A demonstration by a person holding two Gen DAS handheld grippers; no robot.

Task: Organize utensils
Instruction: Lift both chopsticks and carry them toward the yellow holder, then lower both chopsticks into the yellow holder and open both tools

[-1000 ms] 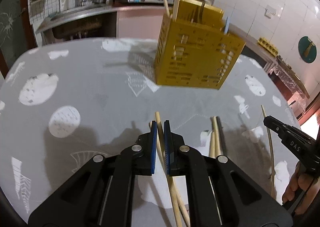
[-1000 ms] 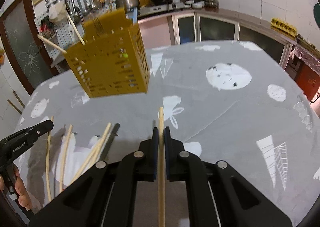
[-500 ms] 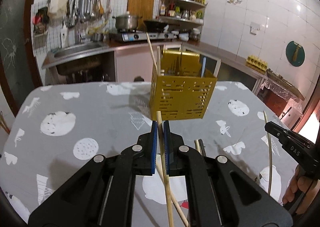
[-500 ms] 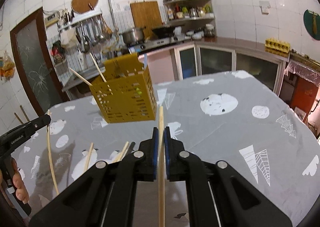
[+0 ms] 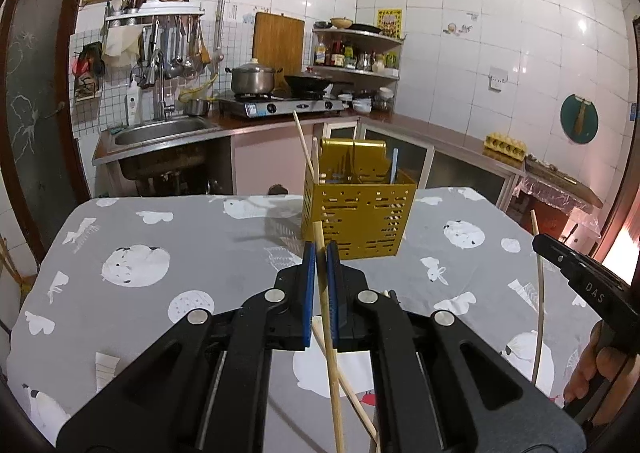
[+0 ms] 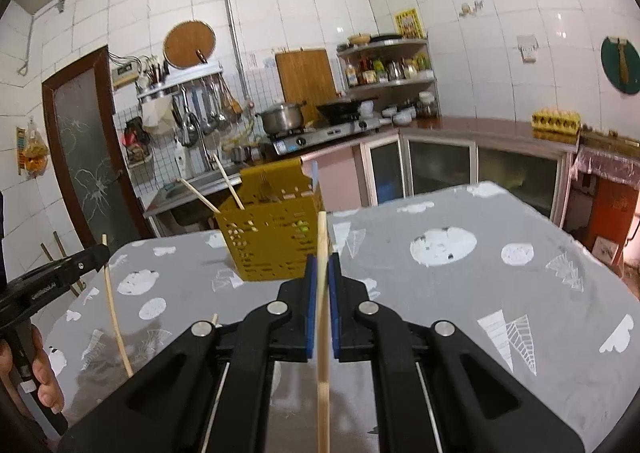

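A yellow perforated utensil holder [image 5: 356, 217] stands at the far middle of the grey patterned table [image 5: 160, 253], with two chopsticks and other utensils in it; it also shows in the right wrist view [image 6: 276, 241]. My left gripper [image 5: 320, 253] is shut on a wooden chopstick [image 5: 326, 313], raised above the table. My right gripper [image 6: 322, 265] is shut on another wooden chopstick [image 6: 323, 325], also raised. Each gripper shows at the edge of the other's view with its chopstick hanging down. Another chopstick [image 5: 344, 385] lies on the table below the left gripper.
Behind the table run a counter with a sink [image 5: 160, 133], a gas stove with a pot [image 5: 252, 81] and a corner shelf of bottles [image 5: 356, 53]. A brown door [image 6: 84, 149] stands at the left. The table's far edge lies just behind the holder.
Both grippers have risen well above the table with their chopsticks and pulled back. The holder now looks smaller and farther, and more of the kitchen wall shows.
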